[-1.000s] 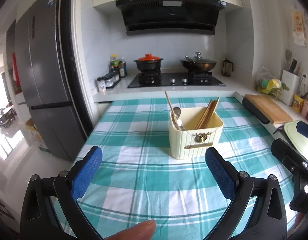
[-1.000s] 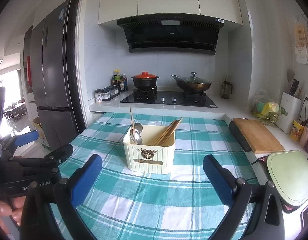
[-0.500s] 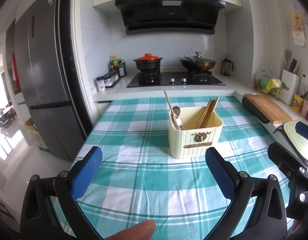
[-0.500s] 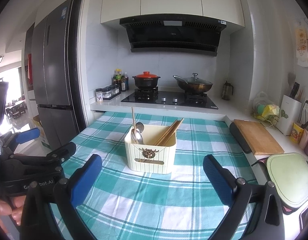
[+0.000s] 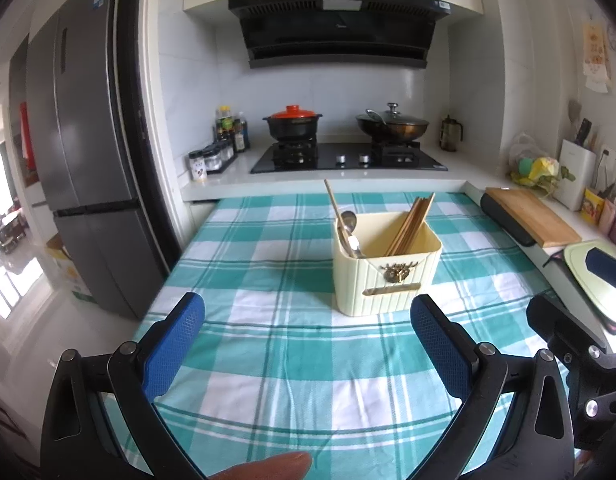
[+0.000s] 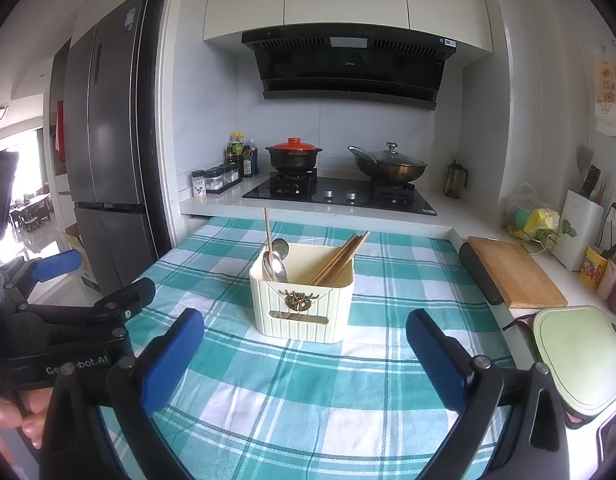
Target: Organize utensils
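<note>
Two views cover the scene, and both look across a teal checked tablecloth [image 5: 268,360] toward a cream utensil holder [image 5: 386,276].

From the left wrist, the left gripper [image 5: 308,344] hangs low over the cloth with its blue-padded jaws spread wide and nothing between them. The holder stands ahead and somewhat to the right of the jaw gap, well apart from the pads. Inside it, a bundle of chopsticks [image 5: 410,226] leans up and to the right, while a metal spoon [image 5: 350,232] and a single stick [image 5: 333,204] rise near the left wall. The right gripper's black frame shows at the right edge.

From the right wrist, the right gripper [image 6: 300,356] is likewise spread wide and empty. Here the holder [image 6: 302,308] sits almost straight ahead, centred between the pads but clear of them. The chopsticks [image 6: 340,258] tilt to the upper right; the spoon [image 6: 276,260] stands near upright at the left.

Judging by this, the right gripper is better lined up with the holder, and any pick would come from above along the utensils' upward-leaning axes. No loose utensils are visible on the cloth, so the sorting looks mostly done.
</note>
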### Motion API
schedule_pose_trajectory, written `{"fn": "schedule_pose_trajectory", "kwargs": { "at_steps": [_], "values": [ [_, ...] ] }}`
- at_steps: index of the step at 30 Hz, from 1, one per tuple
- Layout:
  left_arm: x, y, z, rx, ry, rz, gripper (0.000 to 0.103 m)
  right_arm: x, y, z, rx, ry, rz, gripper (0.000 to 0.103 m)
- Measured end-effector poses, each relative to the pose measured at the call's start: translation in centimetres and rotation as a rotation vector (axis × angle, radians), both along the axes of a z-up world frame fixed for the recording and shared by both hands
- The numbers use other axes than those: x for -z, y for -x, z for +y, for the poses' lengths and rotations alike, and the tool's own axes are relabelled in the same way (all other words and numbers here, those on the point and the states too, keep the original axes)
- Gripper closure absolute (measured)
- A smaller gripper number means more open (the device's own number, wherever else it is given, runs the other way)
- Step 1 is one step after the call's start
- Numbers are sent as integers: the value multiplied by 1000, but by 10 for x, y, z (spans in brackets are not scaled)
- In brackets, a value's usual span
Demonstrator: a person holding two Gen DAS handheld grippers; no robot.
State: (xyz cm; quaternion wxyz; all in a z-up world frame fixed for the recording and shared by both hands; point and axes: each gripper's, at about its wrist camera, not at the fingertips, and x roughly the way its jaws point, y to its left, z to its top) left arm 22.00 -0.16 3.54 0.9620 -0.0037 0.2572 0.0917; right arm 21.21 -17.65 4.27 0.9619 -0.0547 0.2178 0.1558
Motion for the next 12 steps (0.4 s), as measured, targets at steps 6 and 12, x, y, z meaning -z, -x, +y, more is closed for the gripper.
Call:
{"fn": "schedule_pose_trajectory", "kwargs": {
  "at_steps": [6,12],
  "values": [
    [2,0,2,14,16,3,0,2,-1,1,-3,1,8,0],
    [5,3,6,2,38,-14,1,3,-1,3,0,0,15,0]
  ]
}}
